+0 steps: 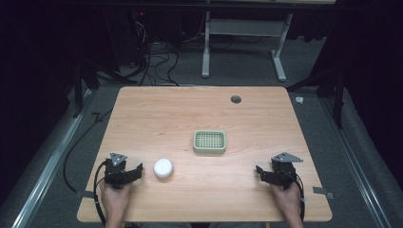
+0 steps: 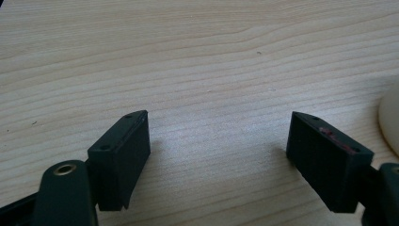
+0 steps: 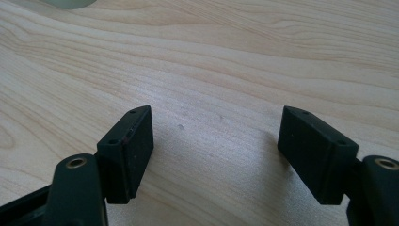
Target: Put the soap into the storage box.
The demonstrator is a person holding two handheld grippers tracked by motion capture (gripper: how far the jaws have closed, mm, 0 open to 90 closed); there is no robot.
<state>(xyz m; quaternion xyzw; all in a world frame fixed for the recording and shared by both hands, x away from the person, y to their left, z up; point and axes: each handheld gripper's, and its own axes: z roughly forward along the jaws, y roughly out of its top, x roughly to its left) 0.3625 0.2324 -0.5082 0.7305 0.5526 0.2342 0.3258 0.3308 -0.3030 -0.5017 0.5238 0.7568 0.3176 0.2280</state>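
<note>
Wooden table [image 1: 204, 114] bears white puck [image 1: 163, 168] and green tray [image 1: 209, 141].

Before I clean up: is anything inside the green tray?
The green tray looks empty; its slotted floor shows across the middle. What lies beneath it on the table is covered.

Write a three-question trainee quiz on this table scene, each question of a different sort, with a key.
1. True or false: the left tongs are shut on the white round object.
2. Which lies nearer the left tongs: A) the green slatted tray, B) the white round object, C) the dark hole in the tabletop?
3. Fill in: both the left tongs and the right tongs have jaws that stand ____ over the bare wooden table.

Key: 1 false, nothing sits between the jaws. 2 B, it lies just beside them. 3 open.
</note>
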